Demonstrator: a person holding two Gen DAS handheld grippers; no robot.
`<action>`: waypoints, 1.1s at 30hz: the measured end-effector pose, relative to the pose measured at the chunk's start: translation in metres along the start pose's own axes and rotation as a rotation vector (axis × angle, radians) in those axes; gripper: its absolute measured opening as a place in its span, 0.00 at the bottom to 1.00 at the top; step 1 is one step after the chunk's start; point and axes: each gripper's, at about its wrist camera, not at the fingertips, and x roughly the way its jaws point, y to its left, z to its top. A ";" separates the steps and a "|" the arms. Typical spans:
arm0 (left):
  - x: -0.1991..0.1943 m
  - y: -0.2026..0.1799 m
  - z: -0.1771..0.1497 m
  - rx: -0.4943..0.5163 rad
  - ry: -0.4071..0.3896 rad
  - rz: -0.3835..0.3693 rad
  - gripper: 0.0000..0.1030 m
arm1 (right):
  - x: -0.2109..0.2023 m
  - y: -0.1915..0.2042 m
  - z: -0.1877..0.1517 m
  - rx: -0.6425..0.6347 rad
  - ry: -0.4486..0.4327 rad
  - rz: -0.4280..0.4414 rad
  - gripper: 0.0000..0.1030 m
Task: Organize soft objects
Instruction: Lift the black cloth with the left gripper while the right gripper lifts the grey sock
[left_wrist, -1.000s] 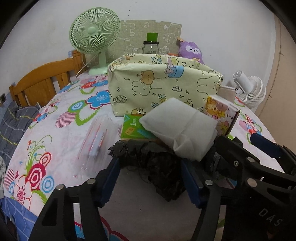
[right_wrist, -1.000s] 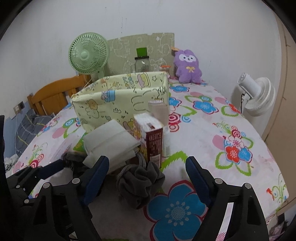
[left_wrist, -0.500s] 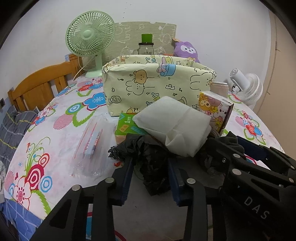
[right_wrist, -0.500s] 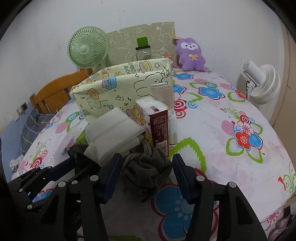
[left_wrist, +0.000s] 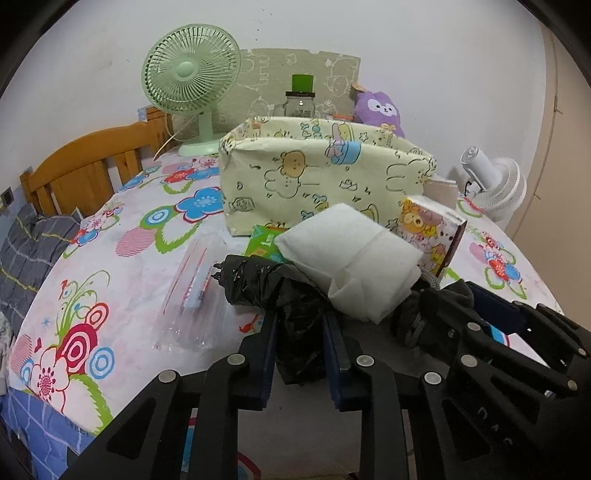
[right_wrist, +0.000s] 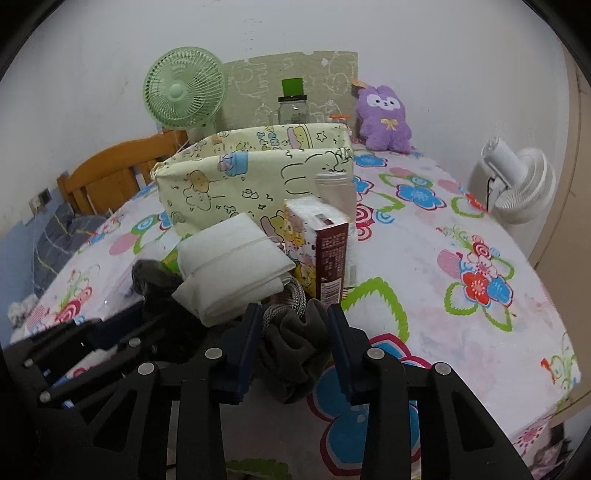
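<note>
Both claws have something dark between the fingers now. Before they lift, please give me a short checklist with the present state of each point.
1. Left claw closed on the black plastic bag: ok.
2. Right claw closed on the dark grey cloth: ok.
3. Load on the bag: not ok; the white folded cloth lies on it and may slide off.
4. Fabric bin open at the top: ok.
5. Room inside the bin: cannot tell.
6. Grey cord free of the tissue box: cannot tell.

Fabric bin (left_wrist: 325, 184) behind folded cloth (left_wrist: 351, 258), tissue box (left_wrist: 432, 232) to its right
</note>
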 end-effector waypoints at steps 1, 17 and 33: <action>0.001 0.000 -0.001 0.002 0.003 -0.001 0.21 | 0.000 0.000 0.000 -0.001 0.001 0.000 0.39; 0.000 0.004 -0.004 -0.003 0.004 0.019 0.21 | 0.009 -0.005 -0.001 0.037 0.028 0.004 0.48; -0.026 -0.004 0.014 0.034 -0.054 0.012 0.21 | -0.011 0.004 0.019 0.054 -0.001 0.042 0.26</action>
